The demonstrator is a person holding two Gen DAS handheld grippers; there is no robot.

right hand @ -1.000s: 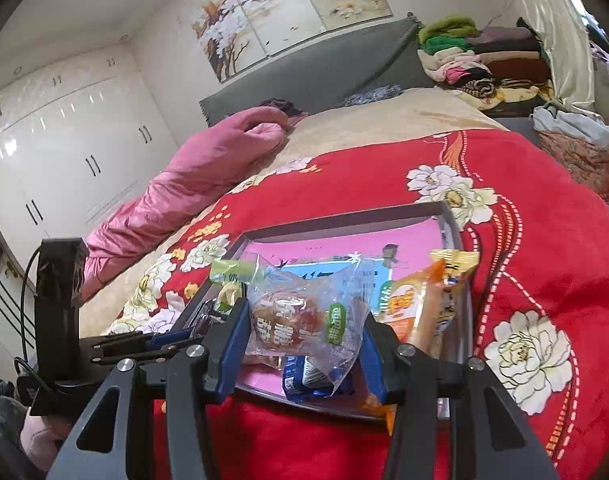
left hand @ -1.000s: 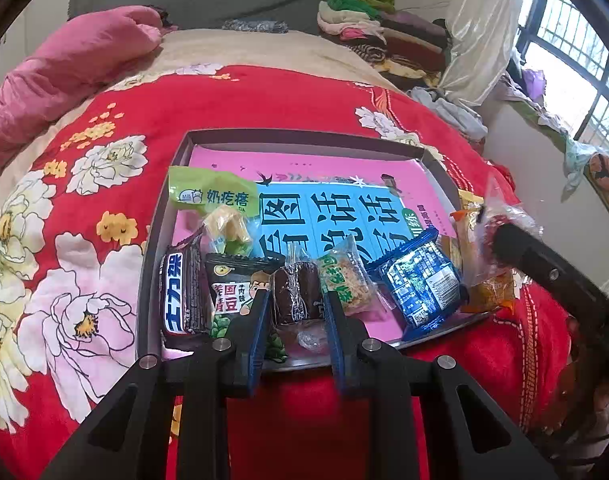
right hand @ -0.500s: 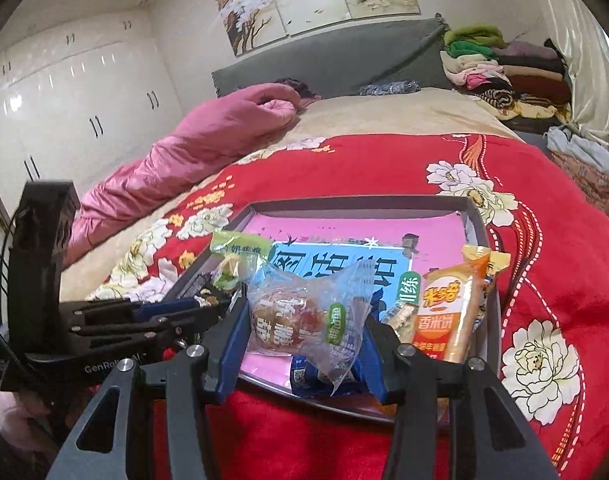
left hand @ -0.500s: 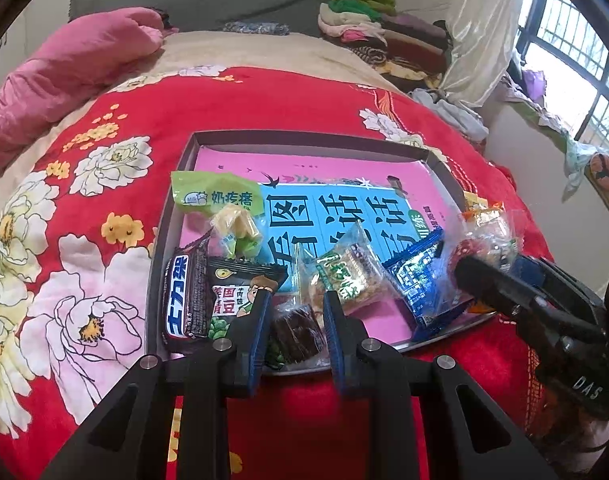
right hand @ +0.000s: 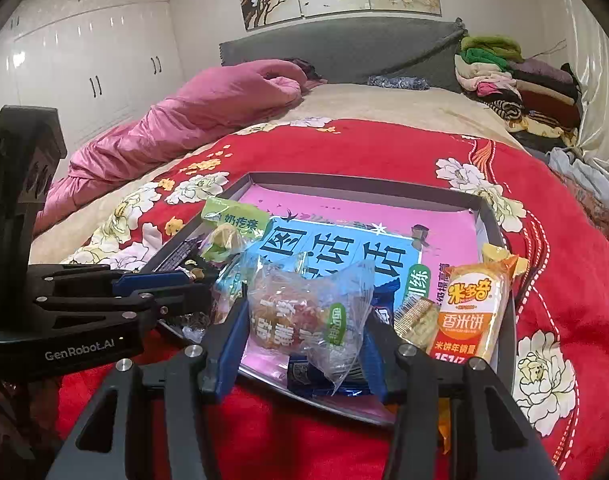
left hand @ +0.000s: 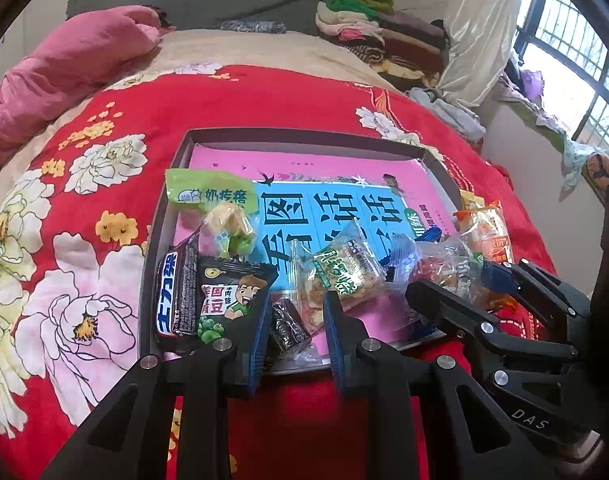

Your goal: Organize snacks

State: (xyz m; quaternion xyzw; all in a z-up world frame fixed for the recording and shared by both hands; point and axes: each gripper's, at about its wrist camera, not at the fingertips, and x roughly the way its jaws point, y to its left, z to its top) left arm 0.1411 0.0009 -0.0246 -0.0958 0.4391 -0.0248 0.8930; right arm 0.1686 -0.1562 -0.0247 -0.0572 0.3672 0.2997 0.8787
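R gripper [right hand: 304,328], gripping clear pastry pack [right hand: 304,316], now nearer L gripper [left hand: 294,320], clamped on dark choc snack [left hand: 286,326].

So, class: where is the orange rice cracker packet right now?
Right wrist view: the orange rice cracker packet leans at the tray's right edge, just right of the right gripper's clear-wrapped snack.

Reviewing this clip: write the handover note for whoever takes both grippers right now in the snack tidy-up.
Left gripper: shut on the dark brown wrapped snack at the tray's near edge.
Right gripper: shut on the clear-wrapped pastry, held above the tray's near right corner.
In the grey tray, lined up along the near side: black bar, green pea packet, noodle snack, blue packet, orange rice cracker; green milk snack behind them.
Left to do: set both held snacks into the row.
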